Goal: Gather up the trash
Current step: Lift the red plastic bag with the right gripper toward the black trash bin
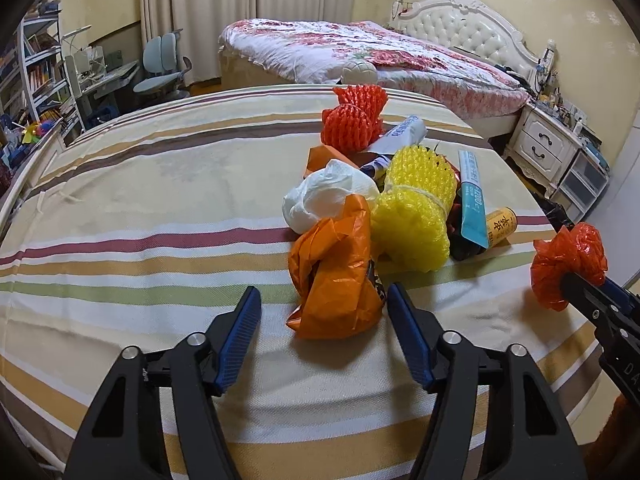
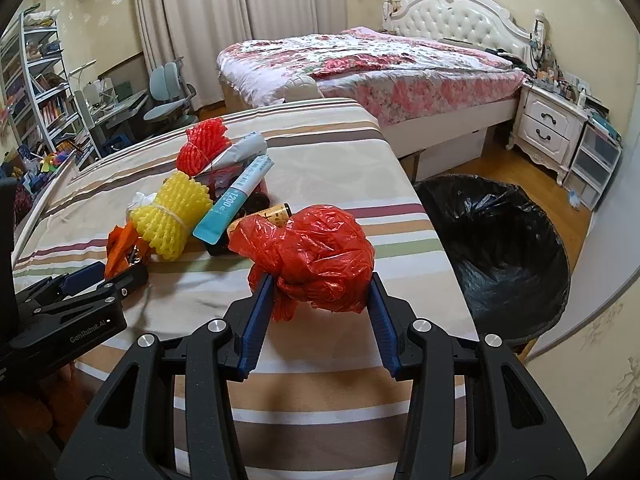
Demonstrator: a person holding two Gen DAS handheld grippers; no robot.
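A heap of trash lies on the striped tablecloth. In it are a crumpled orange plastic bag, a white tissue wad, a yellow foam net, a red foam net, a teal tube and a small yellow can. My left gripper is open, and the orange bag sits between its fingertips, close against the right finger. My right gripper is shut on a crumpled red plastic bag, held above the table's right side. That red bag also shows at the right of the left wrist view.
A trash bin with a black liner stands on the floor just past the table's right edge. Beyond the table are a bed, a white nightstand, a desk chair and bookshelves.
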